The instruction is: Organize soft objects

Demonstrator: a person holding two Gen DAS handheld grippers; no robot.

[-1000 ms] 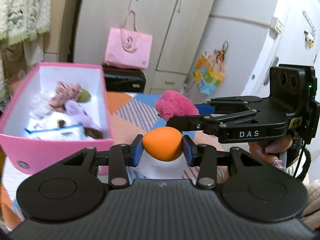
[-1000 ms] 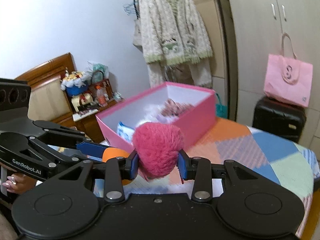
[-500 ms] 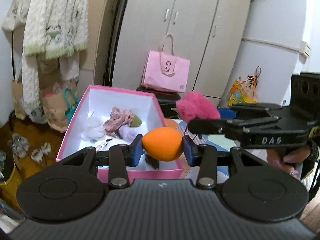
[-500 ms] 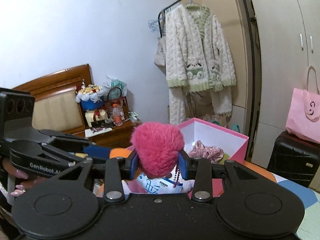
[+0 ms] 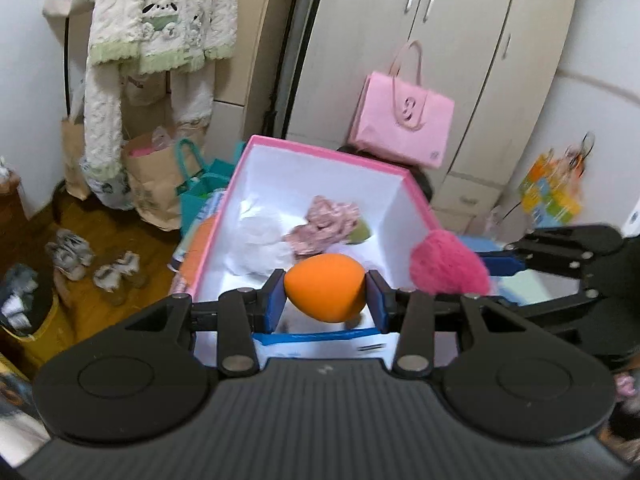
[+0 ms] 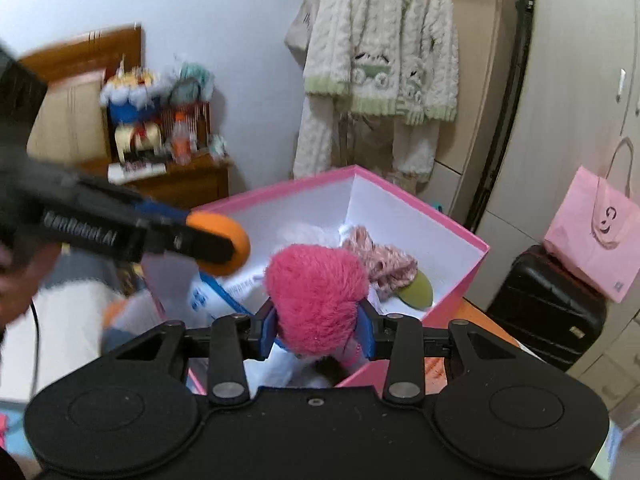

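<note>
Since a second ago both grippers have swung across from the patchwork surface and now hang over the open pink box point(image 5: 256, 148), which then sat off to the side.

In the left wrist view, from left to right: the box's white interior holds a white fluffy item point(image 5: 260, 240), blurred and hard to identify, then a dusty-pink scrunchie point(image 5: 328, 222) with a green sponge point(image 5: 362, 232) half hidden behind it. A blue-and-white packet point(image 5: 320, 346) lies at the near end, cut off by the gripper body. The left gripper point(image 5: 326, 294) is narrowed on the orange sponge point(image 5: 326, 286), both blue pads pressing its sides, above the box's near end. To its right, the right gripper point(image 5: 486, 266) comes in from the side, holding the pink pom-pom point(image 5: 448, 264) over the box's right wall; the pom-pom hides most of its pads.

In the right wrist view the left gripper point(image 6: 218, 246) is motion-blurred, covering part of the orange sponge point(image 6: 224, 228). The right gripper point(image 6: 318, 322) pinches the pom-pom point(image 6: 316, 280), which masks the box contents beneath it; the scrunchie point(image 6: 380, 258) and green sponge point(image 6: 418, 290) show to its right.
</note>
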